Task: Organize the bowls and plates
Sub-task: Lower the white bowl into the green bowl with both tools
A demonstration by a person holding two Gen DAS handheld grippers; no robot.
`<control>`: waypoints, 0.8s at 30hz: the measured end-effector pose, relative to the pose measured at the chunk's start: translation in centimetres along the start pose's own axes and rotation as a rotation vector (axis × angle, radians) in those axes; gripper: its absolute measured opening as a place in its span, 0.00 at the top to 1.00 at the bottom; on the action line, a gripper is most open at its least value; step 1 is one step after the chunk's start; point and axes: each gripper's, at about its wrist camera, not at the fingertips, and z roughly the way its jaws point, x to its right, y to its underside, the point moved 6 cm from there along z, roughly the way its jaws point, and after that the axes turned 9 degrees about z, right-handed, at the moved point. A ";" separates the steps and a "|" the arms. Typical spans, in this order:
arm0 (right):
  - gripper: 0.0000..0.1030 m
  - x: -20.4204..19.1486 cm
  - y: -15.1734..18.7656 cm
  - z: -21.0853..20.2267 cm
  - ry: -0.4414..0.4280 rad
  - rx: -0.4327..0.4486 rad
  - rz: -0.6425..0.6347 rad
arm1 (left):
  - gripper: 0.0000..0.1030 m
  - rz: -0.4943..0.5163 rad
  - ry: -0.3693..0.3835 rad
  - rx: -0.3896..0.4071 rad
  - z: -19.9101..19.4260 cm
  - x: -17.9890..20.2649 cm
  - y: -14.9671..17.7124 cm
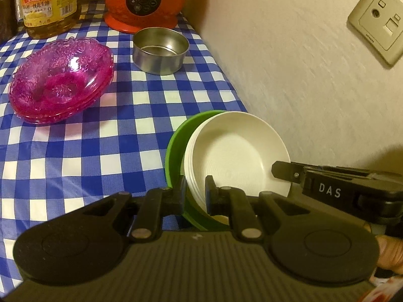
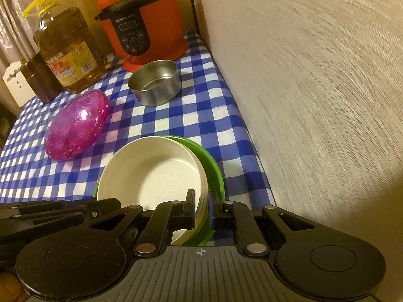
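A stack of white plates (image 1: 234,151) sits nested in a green plate (image 1: 173,148), close to the wall. My left gripper (image 1: 196,188) is shut on the stack's near rim, one finger outside the green plate and one on the white plates. My right gripper (image 2: 201,206) is shut on the opposite rim of the same white plates (image 2: 153,173) and green plate (image 2: 214,168). Each gripper shows in the other's view: the right gripper (image 1: 279,171) and the left gripper (image 2: 115,202). The stack is tilted low over the checked cloth; I cannot tell whether it touches.
Stacked pink glass bowls (image 1: 63,80) (image 2: 78,123) lie to the left. A steel bowl (image 1: 161,50) (image 2: 155,85) stands further back, before a red pressure cooker (image 1: 146,0) (image 2: 143,22) and an oil bottle (image 1: 47,2) (image 2: 68,50). The wall (image 1: 302,75) with a socket (image 1: 377,22) bounds the right.
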 end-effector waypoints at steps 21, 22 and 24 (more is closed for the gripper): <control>0.89 0.0 0.2 0.3 -0.002 0.002 0.004 | 0.78 0.034 0.015 0.000 0.1 0.2 -0.1; 0.89 0.0 0.1 0.3 -0.001 0.006 0.005 | 0.76 0.036 0.016 0.002 0.0 0.2 -0.1; 0.89 0.0 0.0 0.1 -0.008 0.018 0.006 | 0.72 0.045 0.013 0.010 -0.1 0.2 -0.3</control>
